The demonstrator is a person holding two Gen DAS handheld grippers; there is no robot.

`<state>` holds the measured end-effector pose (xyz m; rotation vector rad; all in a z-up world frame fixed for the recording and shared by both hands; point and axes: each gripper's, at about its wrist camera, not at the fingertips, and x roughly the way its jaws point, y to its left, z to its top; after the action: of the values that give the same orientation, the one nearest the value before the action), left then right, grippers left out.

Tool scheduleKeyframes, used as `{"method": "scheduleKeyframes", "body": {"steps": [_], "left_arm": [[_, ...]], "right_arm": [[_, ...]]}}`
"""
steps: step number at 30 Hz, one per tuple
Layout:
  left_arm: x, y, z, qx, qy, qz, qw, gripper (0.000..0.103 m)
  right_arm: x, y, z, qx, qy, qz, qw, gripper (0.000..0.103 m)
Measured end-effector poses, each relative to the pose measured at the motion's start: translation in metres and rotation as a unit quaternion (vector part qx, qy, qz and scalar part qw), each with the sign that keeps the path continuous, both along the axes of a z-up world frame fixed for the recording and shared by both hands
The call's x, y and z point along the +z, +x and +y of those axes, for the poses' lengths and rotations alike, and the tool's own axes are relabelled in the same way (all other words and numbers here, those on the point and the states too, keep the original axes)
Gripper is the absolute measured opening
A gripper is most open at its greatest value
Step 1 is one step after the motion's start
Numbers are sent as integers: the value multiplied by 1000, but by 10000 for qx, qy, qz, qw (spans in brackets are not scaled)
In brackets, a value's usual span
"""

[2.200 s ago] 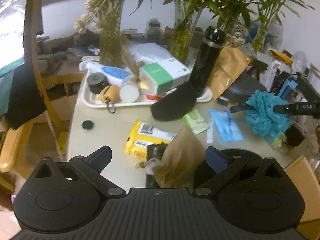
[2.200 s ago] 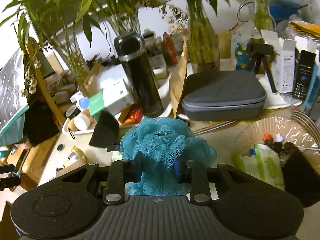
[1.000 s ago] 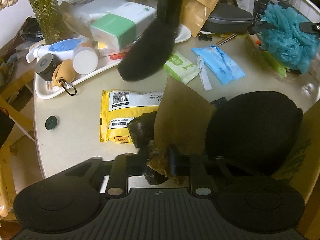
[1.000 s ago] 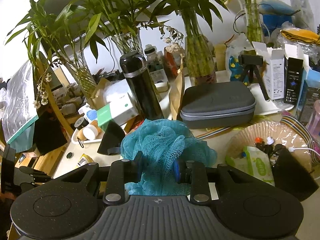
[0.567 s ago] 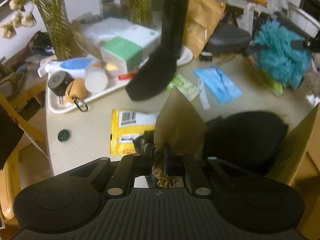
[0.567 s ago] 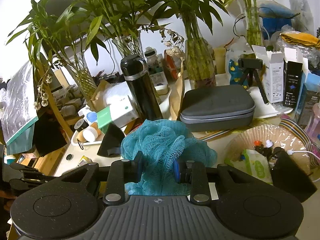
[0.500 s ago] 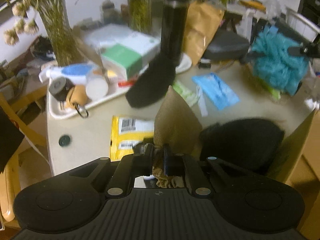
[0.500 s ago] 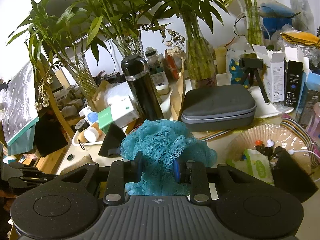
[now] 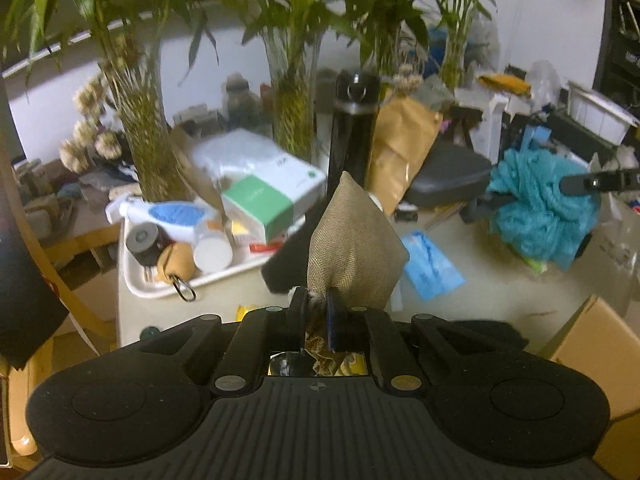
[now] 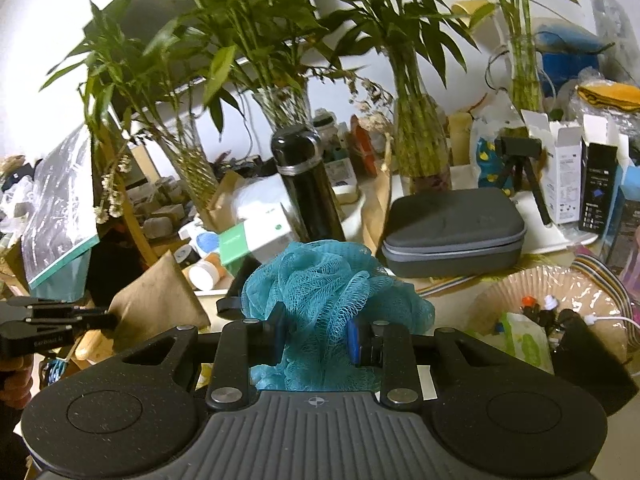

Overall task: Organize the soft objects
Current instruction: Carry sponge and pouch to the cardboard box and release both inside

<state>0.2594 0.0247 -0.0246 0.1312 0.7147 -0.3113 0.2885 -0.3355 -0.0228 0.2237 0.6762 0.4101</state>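
1. Cluttered pale tabletop [image 9: 500, 280], crowded with bamboo in glass vases [image 10: 420, 152].
2. Grey zip case [image 10: 452, 236] lying behind a black flask [image 10: 308, 196].
3. White tray [image 9: 160, 284] holding boxes and bottles.
4. Blue mesh pouf [image 10: 332, 292] clamped in right gripper [image 10: 316, 340], raised above table.
5. Tan burlap pouch [image 9: 352, 244] pinched at its gathered neck by left gripper [image 9: 316, 312], fingers nearly together, lifted off surface.

A tan woven fabric pouch [image 9: 352, 240] hid most of a black soft pad [image 9: 280, 268]; motion blurred the green plant leaves [image 9: 300, 8] above.
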Motion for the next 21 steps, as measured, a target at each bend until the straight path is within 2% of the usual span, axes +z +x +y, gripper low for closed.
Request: {"method": "scheduleKeyframes", "body": {"steps": [12,17,21], "left_arm": [[55,-61,-1,19,-296,-584,9979,10],[69,-90,-4,-107,-239,-632,9977,10],[73,-109,-6,-144,-236,-514,9983,10]], "right_arm": [[44,-68,18,591,179,-677,9958,32],[61,-96,24,844,123,-760,9935,32],[62,-116,27,978,-11,-709,9927,32]]}}
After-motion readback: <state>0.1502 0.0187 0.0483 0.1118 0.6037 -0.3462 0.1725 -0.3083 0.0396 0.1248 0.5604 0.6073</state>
